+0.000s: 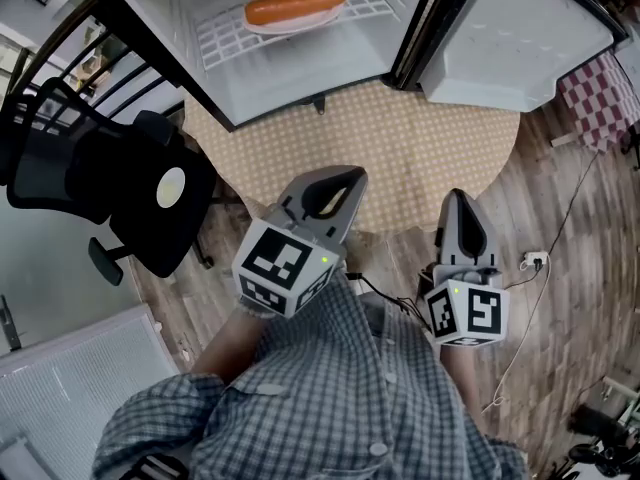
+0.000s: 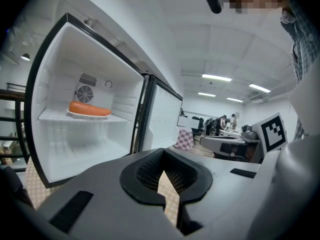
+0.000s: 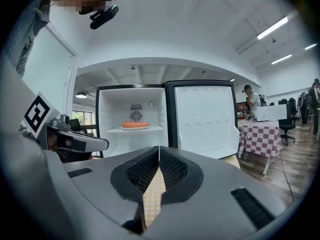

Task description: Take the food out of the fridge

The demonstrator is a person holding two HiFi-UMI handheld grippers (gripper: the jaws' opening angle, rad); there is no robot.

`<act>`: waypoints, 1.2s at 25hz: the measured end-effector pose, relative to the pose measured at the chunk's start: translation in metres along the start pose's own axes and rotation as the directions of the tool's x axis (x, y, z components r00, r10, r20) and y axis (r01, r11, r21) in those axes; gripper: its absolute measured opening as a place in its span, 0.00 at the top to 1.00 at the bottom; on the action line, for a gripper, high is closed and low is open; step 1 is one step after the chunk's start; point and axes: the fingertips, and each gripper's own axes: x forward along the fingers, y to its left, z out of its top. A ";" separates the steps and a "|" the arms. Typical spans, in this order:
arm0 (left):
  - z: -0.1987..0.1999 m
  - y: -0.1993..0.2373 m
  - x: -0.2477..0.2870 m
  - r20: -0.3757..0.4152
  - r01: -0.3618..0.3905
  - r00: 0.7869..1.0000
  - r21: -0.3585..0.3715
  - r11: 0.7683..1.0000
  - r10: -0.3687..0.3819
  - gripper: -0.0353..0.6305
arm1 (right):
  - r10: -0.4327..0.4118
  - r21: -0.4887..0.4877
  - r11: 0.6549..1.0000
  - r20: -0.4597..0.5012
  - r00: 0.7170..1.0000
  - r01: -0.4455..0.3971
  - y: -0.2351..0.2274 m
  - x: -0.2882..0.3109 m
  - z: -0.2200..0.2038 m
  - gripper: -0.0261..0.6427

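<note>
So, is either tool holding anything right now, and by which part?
Nothing. Left tool and right tool are shut, empty; the orange food lies on its plate in the fridge.

We find the sausage [image 1: 295, 8] on a plate [image 1: 268, 28] on the shelf [image 1: 228, 46] inside the fridge [image 1: 172, 16]. Its door [image 1: 520, 38] swings right of the fridge; chair [image 1: 110, 178] left, mat [image 1: 400, 148] before it.

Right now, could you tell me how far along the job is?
Done: the white fridge door stands open. In hand: nothing; left gripper and right gripper are shut, empty. Left: the long orange food on its white plate, on the wire shelf.
</note>
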 end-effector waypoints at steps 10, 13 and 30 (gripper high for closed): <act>-0.001 0.035 -0.032 0.036 -0.147 0.988 -0.058 0.987 0.149 0.94 | 0.189 -0.025 0.982 -0.016 0.982 -0.189 0.052 0.036 0.004 0.94; -0.001 0.039 -0.038 0.038 -0.163 0.985 -0.072 0.984 0.166 0.94 | 0.215 -0.028 0.976 -0.029 0.976 -0.216 0.059 0.040 0.004 0.94; 0.027 0.076 -0.018 0.063 -0.322 0.942 -0.117 0.939 0.331 0.94 | 0.350 0.009 0.937 -0.066 0.935 -0.350 0.053 0.112 0.019 0.94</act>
